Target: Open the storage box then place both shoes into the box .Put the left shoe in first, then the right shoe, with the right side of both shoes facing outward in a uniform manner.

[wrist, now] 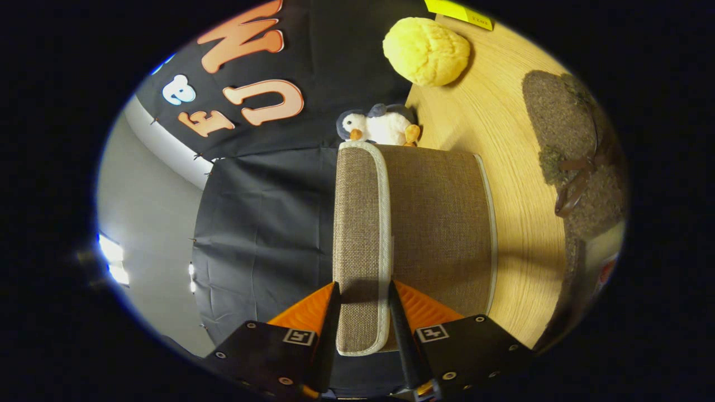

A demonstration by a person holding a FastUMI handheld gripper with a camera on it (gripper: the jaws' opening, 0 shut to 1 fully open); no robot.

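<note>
Gripper view is turned on its side, so the wooden table [519, 234] is running up along one side and the booth's black cloth wall [262, 223] is standing on the other. The gripper [363, 296] is pinching the lid [360, 245] of the storage box [441, 223]: both fingers [329, 312] are pressing on the lid's edge, one from each side, and the lid with its pale trim is passing between them and reaching on ahead. The box of brown woven fabric is lying just beside the lid, resting on the table. Beyond the box a small penguin toy [377, 125] is sitting at the table's edge, near the cloth wall. Farther along the table a yellow fluffy ball [427, 51] is lying. One brown shoe [575, 156] with a bow is lying on the table, apart from the box.
</note>
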